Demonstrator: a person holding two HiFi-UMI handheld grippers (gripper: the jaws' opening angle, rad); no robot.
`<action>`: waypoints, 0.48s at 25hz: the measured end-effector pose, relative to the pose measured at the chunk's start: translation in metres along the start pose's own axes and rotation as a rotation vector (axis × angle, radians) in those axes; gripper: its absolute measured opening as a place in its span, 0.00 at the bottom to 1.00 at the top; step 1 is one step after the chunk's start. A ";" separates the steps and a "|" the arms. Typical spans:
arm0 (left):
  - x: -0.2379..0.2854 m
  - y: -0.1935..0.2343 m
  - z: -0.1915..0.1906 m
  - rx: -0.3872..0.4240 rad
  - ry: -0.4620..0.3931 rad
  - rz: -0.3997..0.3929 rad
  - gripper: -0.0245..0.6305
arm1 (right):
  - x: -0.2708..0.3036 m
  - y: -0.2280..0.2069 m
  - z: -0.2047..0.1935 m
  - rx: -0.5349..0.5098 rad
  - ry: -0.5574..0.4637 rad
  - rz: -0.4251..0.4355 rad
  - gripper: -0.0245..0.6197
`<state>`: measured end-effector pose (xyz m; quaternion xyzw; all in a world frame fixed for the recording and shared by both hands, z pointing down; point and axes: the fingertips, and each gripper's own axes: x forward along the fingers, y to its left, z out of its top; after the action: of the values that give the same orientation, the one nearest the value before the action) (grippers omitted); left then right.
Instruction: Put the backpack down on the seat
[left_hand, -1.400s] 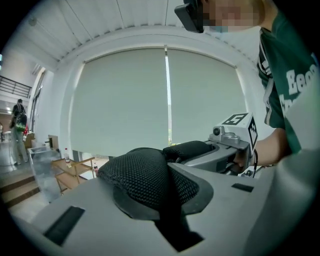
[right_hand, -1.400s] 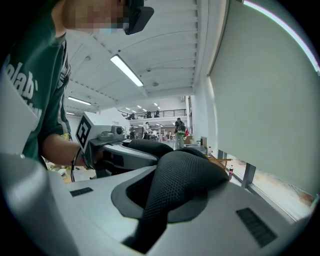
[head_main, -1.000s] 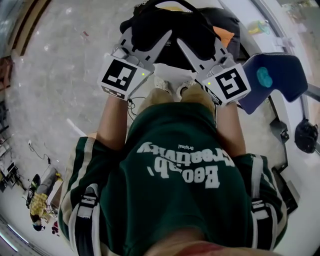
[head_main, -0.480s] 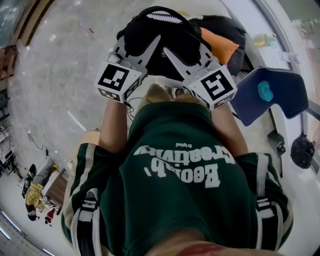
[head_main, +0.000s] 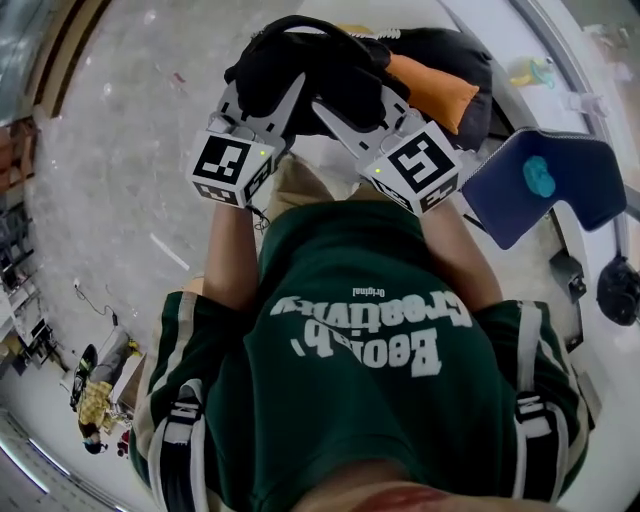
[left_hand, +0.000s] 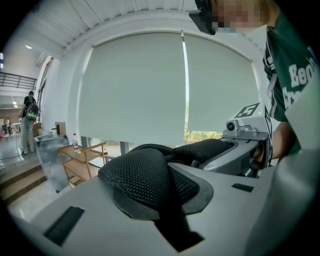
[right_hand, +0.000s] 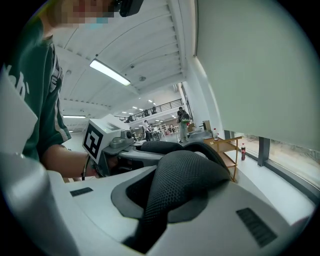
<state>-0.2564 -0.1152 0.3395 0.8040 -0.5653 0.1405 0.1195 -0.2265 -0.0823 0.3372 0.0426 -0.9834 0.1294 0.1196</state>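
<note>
The black backpack hangs in front of the person, held by its mesh straps. In the head view my left gripper is shut on one strap and my right gripper on the other, their marker cubes side by side. The left gripper view shows a black mesh strap pinched between the grey jaws of the left gripper, and the right gripper close beside it. In the right gripper view a second mesh strap is clamped in the right gripper. A blue chair seat stands to the right.
An orange piece and a dark shape lie just beyond the backpack. Right of the chair sits a black wheeled base. A wooden shelf cart with a bottle stands by the blinds. People stand far off.
Both grippers have carried the backpack a little left and farther from the person's body. More of the orange piece shows behind it. Both grips are unchanged.
</note>
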 end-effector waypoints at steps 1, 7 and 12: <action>0.005 0.009 0.000 0.001 0.002 -0.019 0.15 | 0.008 -0.006 0.001 0.002 0.000 -0.019 0.13; 0.050 0.077 -0.013 0.050 0.051 -0.192 0.16 | 0.071 -0.069 0.006 0.085 -0.007 -0.178 0.13; 0.099 0.113 -0.031 0.088 0.088 -0.389 0.16 | 0.106 -0.125 -0.007 0.224 -0.040 -0.361 0.13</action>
<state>-0.3342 -0.2286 0.4083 0.8955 -0.3870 0.1745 0.1338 -0.3133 -0.2060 0.4001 0.2337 -0.9415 0.2135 0.1158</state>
